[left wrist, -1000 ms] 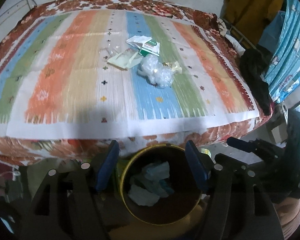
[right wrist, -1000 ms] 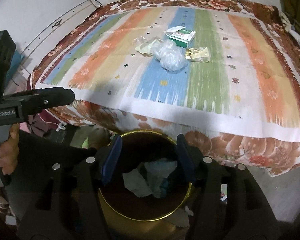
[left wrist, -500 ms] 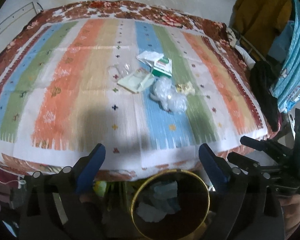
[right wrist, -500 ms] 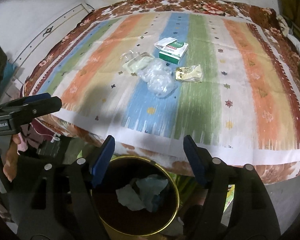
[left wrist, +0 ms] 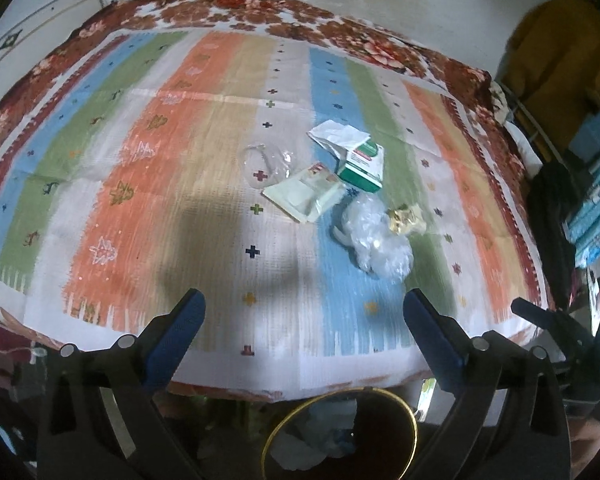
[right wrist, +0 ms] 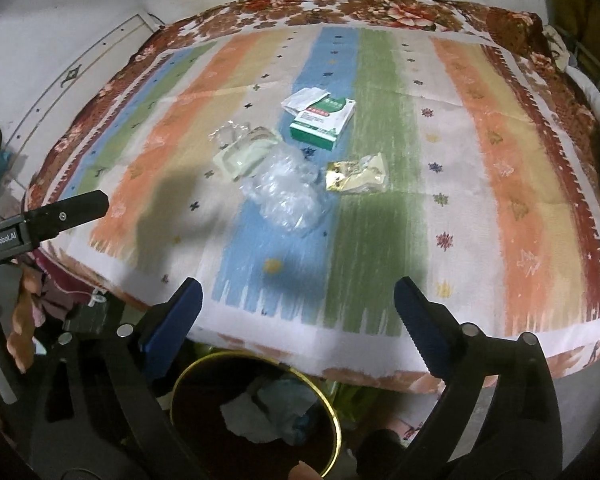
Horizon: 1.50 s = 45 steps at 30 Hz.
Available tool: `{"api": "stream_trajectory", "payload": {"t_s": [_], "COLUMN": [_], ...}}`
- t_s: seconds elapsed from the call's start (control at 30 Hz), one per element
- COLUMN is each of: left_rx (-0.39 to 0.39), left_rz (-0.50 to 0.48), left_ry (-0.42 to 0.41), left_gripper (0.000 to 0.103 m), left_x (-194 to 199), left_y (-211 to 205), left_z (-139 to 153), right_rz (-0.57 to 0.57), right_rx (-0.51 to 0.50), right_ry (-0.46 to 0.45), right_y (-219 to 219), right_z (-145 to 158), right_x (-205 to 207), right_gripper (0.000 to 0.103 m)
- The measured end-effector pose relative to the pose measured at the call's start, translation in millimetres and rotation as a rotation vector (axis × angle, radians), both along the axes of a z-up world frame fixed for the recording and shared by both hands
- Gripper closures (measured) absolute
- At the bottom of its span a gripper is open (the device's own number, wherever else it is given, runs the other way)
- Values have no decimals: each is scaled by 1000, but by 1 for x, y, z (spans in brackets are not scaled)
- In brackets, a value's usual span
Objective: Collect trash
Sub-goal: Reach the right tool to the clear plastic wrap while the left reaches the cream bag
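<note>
Left claw (left wrist: 302, 312), right claw (right wrist: 296, 300) both wide, just opening, empty, over near bed edge (right wrist: 340, 344). Trash cluster mid-bed: green box (right wrist: 323, 122), print unreadable. Left claw body reads "GenRobot.AI".

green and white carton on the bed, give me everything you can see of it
The green and white carton is a small flat cardboard box, white top panel with a red band and print too small to read, green side walls. It lies flat on the striped bedspread, across the blue and green stripes. One end is open: a white flap or leaflet sticks out on the far side. In the left wrist view its near corner meets the pale flat packet. Neither gripper touches it.
</note>
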<state>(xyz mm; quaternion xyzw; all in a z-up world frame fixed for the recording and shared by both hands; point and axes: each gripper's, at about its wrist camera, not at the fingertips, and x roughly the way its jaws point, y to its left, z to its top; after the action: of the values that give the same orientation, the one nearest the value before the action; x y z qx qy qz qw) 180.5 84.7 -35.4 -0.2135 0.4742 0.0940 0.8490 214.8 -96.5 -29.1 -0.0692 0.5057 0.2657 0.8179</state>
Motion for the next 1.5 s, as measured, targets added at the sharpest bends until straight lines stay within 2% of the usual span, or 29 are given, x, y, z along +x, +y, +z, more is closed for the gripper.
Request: {"api": "stream_trajectory", "payload": {"t_s": [0.37,0.5,0.6,0.77,0.93,1.1,1.3,1.5], "left_rx": [-62,-48,-35,-61,-50,-140,-136,-169], "left_rz": [83,112,106,108,137,178,149,141], "left_ry": [48,44,41,61,80,98,124,140], "left_gripper": [6,6,6,6,6,6,6,7], "left_x": [27,36,47,65,80,90,108,125], "left_y": [30,32,30,37,50,57,51,58], "left_z": [-25,-25,-26,-43,-60,-74,-88,-105], "right_rz": [33,21,13,-15,-22,-18,-11,12], "right_rx": [-14,0,-31,-23,-3,6,9,1], "right_ry": [6,33,35,83,111,140,177,200], "right_y": [25,29,35,37,42,49,57,66], "right_z": [-9,-15,-24,-39,-47,-57,-68,-77], "right_x": [25,37,48,67,78,87,98,106], "right_gripper": [9,9,9,9,9,13,21,31]}}
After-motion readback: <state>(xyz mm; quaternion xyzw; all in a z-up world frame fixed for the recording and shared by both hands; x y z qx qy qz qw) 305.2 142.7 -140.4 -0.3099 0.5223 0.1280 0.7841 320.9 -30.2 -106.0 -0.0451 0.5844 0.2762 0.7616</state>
